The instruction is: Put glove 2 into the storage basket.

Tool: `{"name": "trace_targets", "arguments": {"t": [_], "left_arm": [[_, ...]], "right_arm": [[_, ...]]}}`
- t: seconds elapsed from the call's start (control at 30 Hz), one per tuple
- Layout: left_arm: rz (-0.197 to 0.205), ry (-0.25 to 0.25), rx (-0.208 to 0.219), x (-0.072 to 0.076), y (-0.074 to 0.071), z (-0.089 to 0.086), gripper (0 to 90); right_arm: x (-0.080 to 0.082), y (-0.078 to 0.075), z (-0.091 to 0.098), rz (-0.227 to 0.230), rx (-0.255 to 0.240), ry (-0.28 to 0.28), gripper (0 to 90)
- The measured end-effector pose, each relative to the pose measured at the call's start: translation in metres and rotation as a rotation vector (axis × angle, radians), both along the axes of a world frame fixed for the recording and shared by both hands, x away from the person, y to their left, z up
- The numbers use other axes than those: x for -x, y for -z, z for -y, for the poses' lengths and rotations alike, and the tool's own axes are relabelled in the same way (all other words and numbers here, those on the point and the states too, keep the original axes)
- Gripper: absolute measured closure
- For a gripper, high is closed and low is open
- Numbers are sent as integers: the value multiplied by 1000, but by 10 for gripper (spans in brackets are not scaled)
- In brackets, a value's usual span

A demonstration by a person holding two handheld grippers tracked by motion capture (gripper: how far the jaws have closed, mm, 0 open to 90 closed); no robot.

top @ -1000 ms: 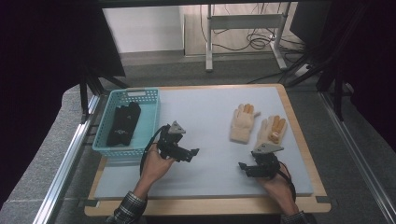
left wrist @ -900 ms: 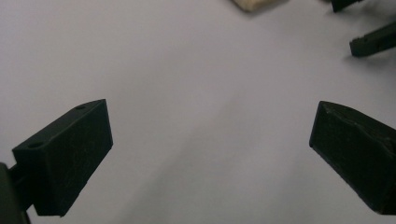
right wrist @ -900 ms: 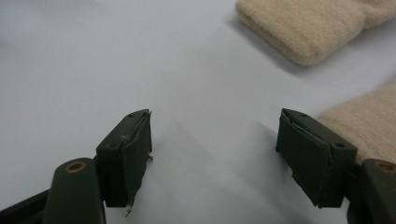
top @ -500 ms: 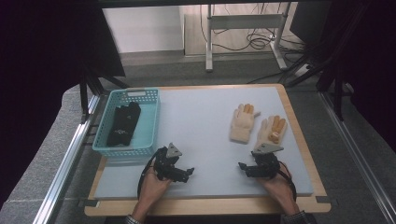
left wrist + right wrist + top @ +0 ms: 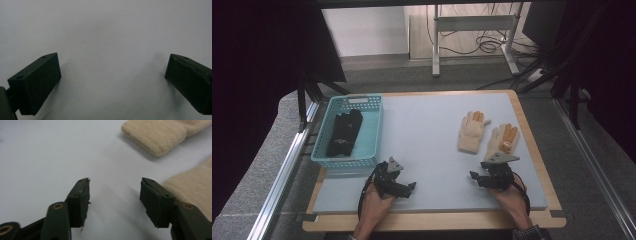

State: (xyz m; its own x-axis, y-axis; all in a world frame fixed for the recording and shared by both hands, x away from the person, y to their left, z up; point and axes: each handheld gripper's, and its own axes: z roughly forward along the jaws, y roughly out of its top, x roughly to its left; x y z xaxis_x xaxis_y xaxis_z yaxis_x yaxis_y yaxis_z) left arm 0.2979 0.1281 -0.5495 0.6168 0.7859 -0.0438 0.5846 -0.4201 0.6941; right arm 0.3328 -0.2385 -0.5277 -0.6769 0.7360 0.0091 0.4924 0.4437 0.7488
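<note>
Two cream knitted gloves lie side by side on the right of the grey mat. A pair of black gloves lies in the teal basket at the left. My left gripper rests low near the front edge, below the basket, open over bare mat. My right gripper sits just in front of the right cream glove. Its jaws have just been closing, are still apart, and have nothing between them. A second cream cuff lies farther off.
The mat sits on a wooden board with a metal rail along the left side. A desk frame and cables stand on the floor beyond the table. Dark shapes flank both sides.
My left hand has drawn back from beside the basket toward the front edge and sunk onto the mat. The right hand has stayed in place.
</note>
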Motion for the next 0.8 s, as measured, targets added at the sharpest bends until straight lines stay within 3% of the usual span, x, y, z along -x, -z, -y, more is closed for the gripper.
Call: {"name": "trace_targets", "arguments": {"t": [0.1, 0.23, 0.47, 0.5, 0.63, 0.8], "left_arm": [[1, 0, 0, 0, 0, 0, 4], [2, 0, 0, 0, 0, 0, 4], [2, -3, 0, 1, 0, 0, 4], [2, -3, 0, 1, 0, 0, 5], [2, -1, -3, 1, 0, 0, 5], [3, -1, -3, 1, 0, 0, 5]], "right_arm": [[-1, -7, 3, 3, -21, -3, 486], [-4, -17, 9, 18, -14, 4, 576], [-22, -33, 17, 27, -37, 27, 647], [-27, -36, 17, 25, -55, 25, 650], [-44, -41, 12, 28, -35, 26, 648], [-69, -50, 7, 49, -41, 38, 554]]}}
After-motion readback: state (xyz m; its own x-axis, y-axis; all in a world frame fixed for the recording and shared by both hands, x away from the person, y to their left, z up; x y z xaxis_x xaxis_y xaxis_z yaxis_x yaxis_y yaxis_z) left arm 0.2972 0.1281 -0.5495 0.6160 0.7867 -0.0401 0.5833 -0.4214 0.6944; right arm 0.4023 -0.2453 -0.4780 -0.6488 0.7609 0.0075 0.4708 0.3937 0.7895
